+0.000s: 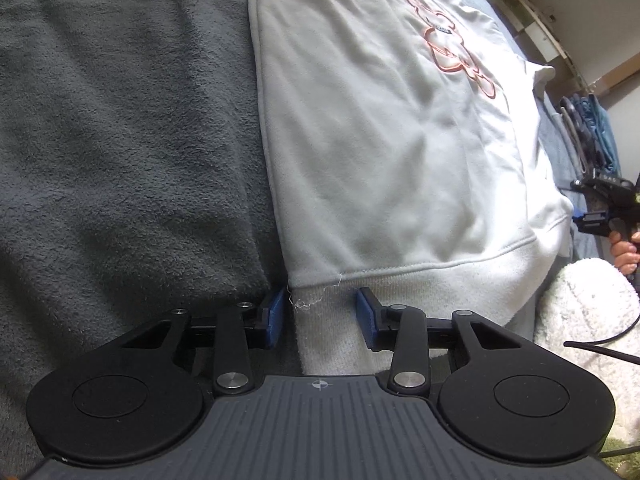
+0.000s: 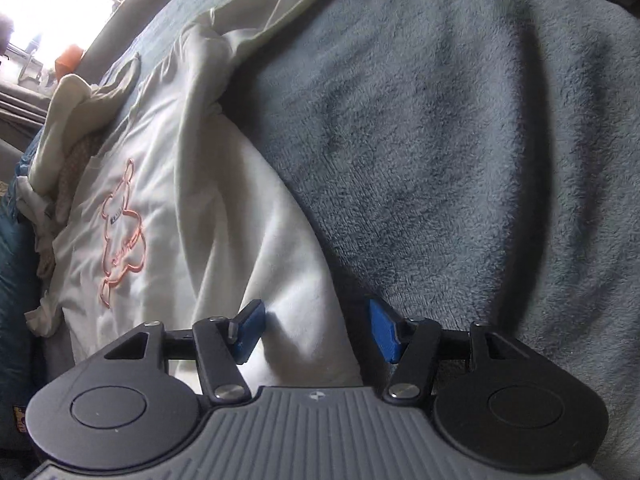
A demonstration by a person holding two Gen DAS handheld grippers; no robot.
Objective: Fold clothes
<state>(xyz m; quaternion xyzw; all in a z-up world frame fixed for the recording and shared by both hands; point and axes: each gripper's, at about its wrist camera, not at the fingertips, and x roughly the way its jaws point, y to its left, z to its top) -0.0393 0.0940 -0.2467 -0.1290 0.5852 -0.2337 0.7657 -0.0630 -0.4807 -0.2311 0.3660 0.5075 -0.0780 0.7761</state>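
A: Sweatshirt?
B: White, soft fleece, pink outlined bear print — lies flat on fuzzy grey blanket.
A: Left claw?
B: Released, blue pads straddle the ribbed hem corner, not pinching.
A: Right claw?
B: Released too — over the sweatshirt's edge, smooth fabric between its pads.

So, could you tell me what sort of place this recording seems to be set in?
Probably a bedroom at home: a white sweatshirt lies spread on a grey fleece blanket that covers a soft surface like a bed, with a pile of other clothes at its edge.
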